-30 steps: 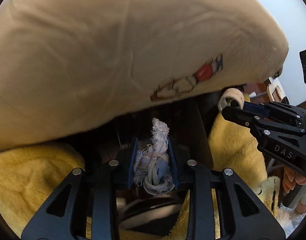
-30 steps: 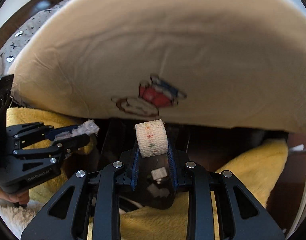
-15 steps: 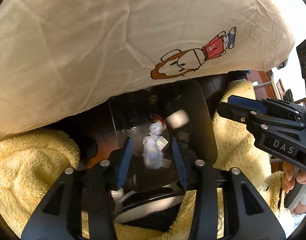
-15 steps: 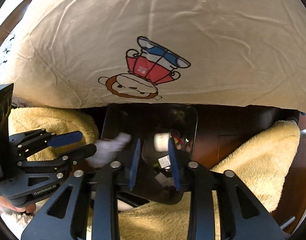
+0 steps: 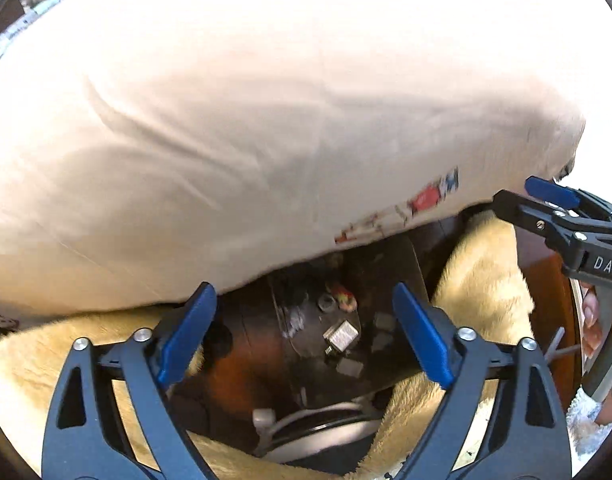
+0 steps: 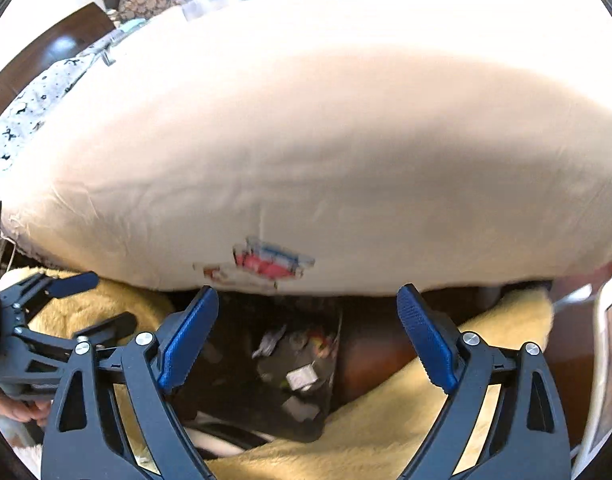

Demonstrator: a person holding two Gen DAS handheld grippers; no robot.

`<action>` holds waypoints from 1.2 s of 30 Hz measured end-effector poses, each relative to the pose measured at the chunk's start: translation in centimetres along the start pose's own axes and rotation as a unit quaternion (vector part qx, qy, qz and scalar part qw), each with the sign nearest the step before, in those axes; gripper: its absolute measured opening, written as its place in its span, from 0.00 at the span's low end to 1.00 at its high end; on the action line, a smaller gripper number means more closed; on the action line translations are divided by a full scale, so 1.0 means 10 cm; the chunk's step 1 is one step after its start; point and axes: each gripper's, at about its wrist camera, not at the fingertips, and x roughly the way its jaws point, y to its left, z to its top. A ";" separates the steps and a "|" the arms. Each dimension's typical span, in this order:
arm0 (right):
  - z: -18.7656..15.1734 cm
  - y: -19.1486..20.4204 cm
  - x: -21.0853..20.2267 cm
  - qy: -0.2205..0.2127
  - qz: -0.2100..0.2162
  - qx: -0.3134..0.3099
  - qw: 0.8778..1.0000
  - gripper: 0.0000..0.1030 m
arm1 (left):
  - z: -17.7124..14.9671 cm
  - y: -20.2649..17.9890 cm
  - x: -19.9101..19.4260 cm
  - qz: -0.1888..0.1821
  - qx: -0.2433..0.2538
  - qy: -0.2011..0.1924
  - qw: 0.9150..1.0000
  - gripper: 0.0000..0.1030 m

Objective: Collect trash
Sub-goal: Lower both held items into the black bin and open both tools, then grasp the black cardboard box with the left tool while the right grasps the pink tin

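The left gripper (image 5: 304, 334) has its fingers spread wide and holds nothing. Straight ahead of them, at twelve o'clock in the left wrist view, the dark trash bin (image 5: 402, 264) sits open-mouthed between the folds of a yellow fleece blanket (image 5: 482, 280), tucked under the edge of a cream pillow (image 5: 266, 120) with a cartoon print. Scraps lie in the bin: a silvery wrapper (image 5: 341, 335), a small red piece (image 5: 342, 296).

The right gripper (image 6: 308, 336) is likewise spread and empty. In its view the bin (image 6: 306, 364) lies at about six o'clock, low between the fingers, with the left gripper at nine o'clock.

Both loads seem to be in the bin. No loose trash shows outside it, so neither hand is plainly nearer to a next piece. The cluttered bed top beyond the pillow, at twelve o'clock, looks the likeliest place to search.
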 end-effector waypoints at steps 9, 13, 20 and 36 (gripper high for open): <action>0.51 0.10 -0.38 -0.089 -0.003 -0.033 0.996 0.93 | 0.43 0.29 -0.62 0.054 -0.010 -0.096 0.994 0.92; 0.82 0.19 -0.35 -0.113 -0.010 -0.046 0.992 0.93 | 0.67 0.50 -0.74 0.089 -0.027 -0.126 0.988 0.92; 1.36 0.39 -0.04 -0.109 0.006 -0.046 0.993 0.93 | 1.20 0.97 -0.86 0.132 -0.074 -0.162 0.975 0.92; 1.94 0.84 0.54 -0.100 0.004 -0.043 0.994 0.95 | 2.41 1.64 -0.42 0.148 -0.172 -0.153 0.962 0.92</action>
